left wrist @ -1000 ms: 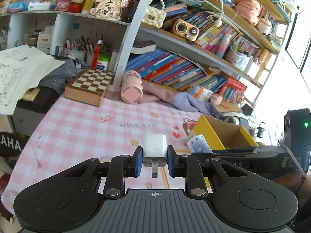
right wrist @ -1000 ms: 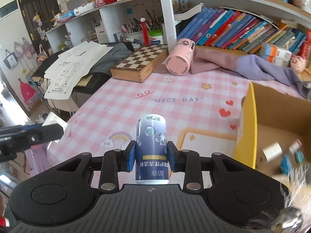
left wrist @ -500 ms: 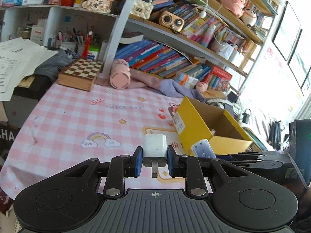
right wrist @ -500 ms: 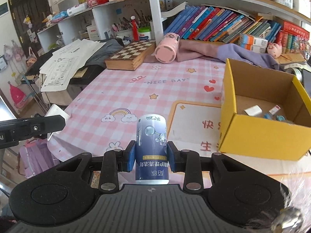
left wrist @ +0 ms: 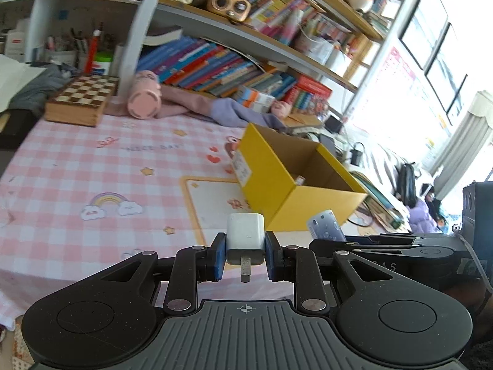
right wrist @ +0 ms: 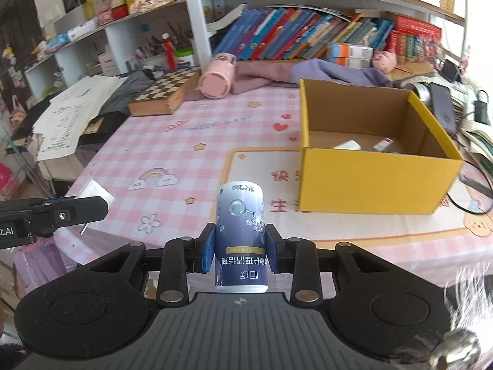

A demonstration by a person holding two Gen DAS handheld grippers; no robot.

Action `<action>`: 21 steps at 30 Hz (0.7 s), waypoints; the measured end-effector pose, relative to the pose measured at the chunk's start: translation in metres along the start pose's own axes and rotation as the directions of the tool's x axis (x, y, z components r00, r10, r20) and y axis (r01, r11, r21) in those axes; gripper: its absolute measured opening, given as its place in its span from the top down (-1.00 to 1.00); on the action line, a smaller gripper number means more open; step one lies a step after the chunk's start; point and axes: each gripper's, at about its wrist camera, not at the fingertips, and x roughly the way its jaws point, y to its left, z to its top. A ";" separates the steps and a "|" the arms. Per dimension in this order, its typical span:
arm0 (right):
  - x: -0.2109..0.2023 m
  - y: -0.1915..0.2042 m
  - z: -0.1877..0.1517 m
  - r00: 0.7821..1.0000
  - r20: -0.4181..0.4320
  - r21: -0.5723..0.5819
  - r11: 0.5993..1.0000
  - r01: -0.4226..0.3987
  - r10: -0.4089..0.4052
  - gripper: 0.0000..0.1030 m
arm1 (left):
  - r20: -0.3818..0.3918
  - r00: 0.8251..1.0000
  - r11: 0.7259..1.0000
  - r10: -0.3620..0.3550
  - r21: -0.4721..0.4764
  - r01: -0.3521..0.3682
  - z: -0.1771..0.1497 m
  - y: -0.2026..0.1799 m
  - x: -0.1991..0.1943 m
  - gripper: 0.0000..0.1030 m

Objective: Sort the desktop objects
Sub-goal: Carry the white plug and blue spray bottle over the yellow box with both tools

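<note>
White charger (left wrist: 245,235) is clamped between the left gripper's (left wrist: 243,257) jaws and a blue bottle (right wrist: 240,237) between the right gripper's (right wrist: 240,252), with the yellow box (right wrist: 374,182) seen ahead-right of both on the worktop (right wrist: 172,154).

Glossy white plastic charger (left wrist: 245,235); matt yellow cardboard box (right wrist: 376,178); wooden chessboard (right wrist: 166,91); the desk (right wrist: 172,154) cover looks like smooth cloth.

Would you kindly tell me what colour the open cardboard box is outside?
Yellow outside, plain brown inside; the cardboard box shows best in the right wrist view.
</note>
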 end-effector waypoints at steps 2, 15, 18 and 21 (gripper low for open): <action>-0.004 -0.005 -0.002 1.000 0.001 0.010 1.000 0.016 -0.016 0.40 | -0.011 1.000 1.000 -0.019 0.009 0.019 0.001 -0.005 0.006 0.54; -0.036 -0.063 -0.024 0.986 0.010 0.160 0.974 0.160 -0.164 0.40 | -0.119 0.978 0.977 -0.168 0.112 0.182 0.006 -0.056 0.058 0.54; -0.043 -0.074 -0.028 0.982 0.012 0.182 0.966 0.184 -0.189 0.40 | -0.136 0.972 0.970 -0.190 0.128 0.208 0.007 -0.068 0.068 0.54; -0.048 -0.084 -0.030 0.978 0.014 0.202 0.958 0.203 -0.210 0.40 | -0.151 0.966 0.962 -0.210 0.145 0.231 0.008 -0.077 0.076 0.54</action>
